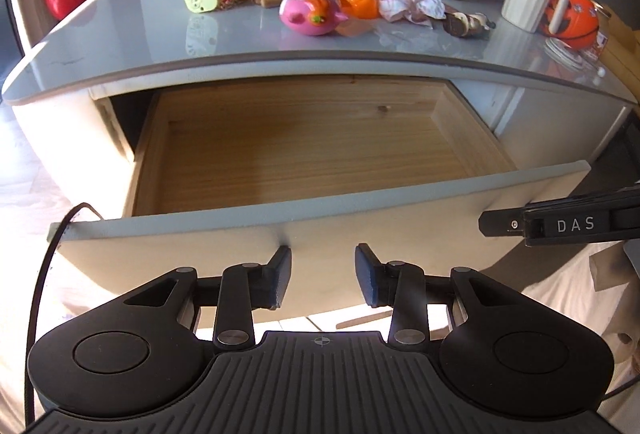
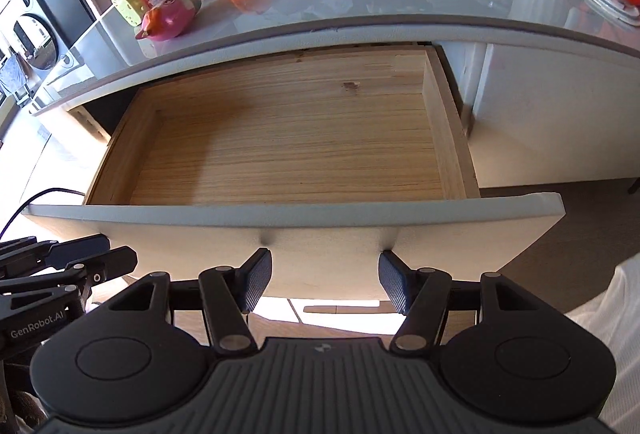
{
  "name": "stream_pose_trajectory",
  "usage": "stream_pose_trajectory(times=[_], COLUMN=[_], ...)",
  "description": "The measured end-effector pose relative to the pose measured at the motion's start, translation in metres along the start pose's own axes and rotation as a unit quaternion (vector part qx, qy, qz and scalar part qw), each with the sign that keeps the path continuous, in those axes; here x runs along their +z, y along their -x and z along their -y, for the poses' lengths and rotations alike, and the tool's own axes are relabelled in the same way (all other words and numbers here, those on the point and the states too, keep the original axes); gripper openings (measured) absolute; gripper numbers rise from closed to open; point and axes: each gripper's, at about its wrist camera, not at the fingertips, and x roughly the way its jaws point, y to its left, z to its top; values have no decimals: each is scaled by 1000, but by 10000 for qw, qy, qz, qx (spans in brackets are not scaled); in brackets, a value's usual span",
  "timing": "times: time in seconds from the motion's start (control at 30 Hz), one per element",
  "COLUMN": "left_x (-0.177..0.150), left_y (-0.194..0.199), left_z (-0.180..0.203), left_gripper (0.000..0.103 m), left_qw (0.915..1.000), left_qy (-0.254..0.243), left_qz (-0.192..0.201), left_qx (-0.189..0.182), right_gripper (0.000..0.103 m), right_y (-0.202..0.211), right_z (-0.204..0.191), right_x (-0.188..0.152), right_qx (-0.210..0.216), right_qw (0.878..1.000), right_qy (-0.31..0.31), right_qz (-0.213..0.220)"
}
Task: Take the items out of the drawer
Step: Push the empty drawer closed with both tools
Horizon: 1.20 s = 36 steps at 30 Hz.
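The drawer (image 2: 280,137) stands pulled out and bare; toys (image 1: 312,13) lie across the worktop (image 1: 140,29). Both grippers (image 1: 323,274) (image 2: 325,280) hover with jaws spread, holding nothing. The task looks finished.

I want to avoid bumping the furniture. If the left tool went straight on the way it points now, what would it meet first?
Most likely the drawer front. The left tool is open, its fingertips right at that white panel, below its top edge. The drawer's wooden inside shows empty, but the tool points too low to enter it. Depth is hard to judge.
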Motion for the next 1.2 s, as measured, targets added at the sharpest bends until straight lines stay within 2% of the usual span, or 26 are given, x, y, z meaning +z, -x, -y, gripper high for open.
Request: stream_pose_trajectory(times=[0.1, 0.2, 0.3, 0.37, 0.43, 0.53, 0.6, 0.63, 0.67, 0.8, 0.87, 1.07, 1.13, 1.2], left_x=[11, 19, 20, 16, 10, 1, -4, -3, -2, 2, 8, 28, 30, 33], left_y=[-12, -18, -9, 1, 12, 28, 37, 37, 35, 14, 1, -28, -34, -40], left_z=[4, -4, -23, -40, -57, -82, -92, -93, -92, -70, -55, -11, -3, 2], left_gripper=[39, 39, 28, 28, 28, 29, 29, 28, 28, 29, 29, 29, 42, 50], left_qw=[9996, 9994, 9985, 9958, 9906, 9759, 9666, 9660, 9679, 9842, 9886, 9906, 9894, 9889], left_qy=[-75, 41, 93, 308, 596, 1311, 1675, 1718, 1683, 1275, 1140, 699, 682, 620], left_qz=[131, 281, 484, 687, 884, 1208, 1420, 1420, 1367, 913, 795, 1082, 1165, 1236], left_qx=[236, 192, 249, 514, 862, 1259, 1324, 1313, 1274, 817, 586, 452, 532, 537], right_gripper=[61, 61, 61, 61, 61, 61, 61, 61, 61, 61, 61, 61, 61, 61], right_y=[-10, -19, -24, -25, -26, -27, -28, -29, -30, -32, -34, -42, -44, -48], right_z=[-3, -4, -6, -5, -7, -10, -10, -10, -9, -7, -6, -5, -4, -5], right_x=[12, 24, 30, 30, 30, 29, 30, 30, 31, 37, 42, 54, 57, 60], right_qx=[-118, -247, -297, -296, -339, -405, -425, -421, -408, -370, -369, -368, -375, -384], right_qw=[9998, 9991, 9986, 9983, 9978, 9970, 9966, 9966, 9966, 9971, 9973, 9969, 9966, 9960], right_qy=[76, 214, 304, 350, 398, 451, 454, 442, 421, 265, 179, 43, 32, 57], right_qz=[153, 279, 314, 373, 418, 489, 532, 557, 578, 604, 612, 695, 732, 809])
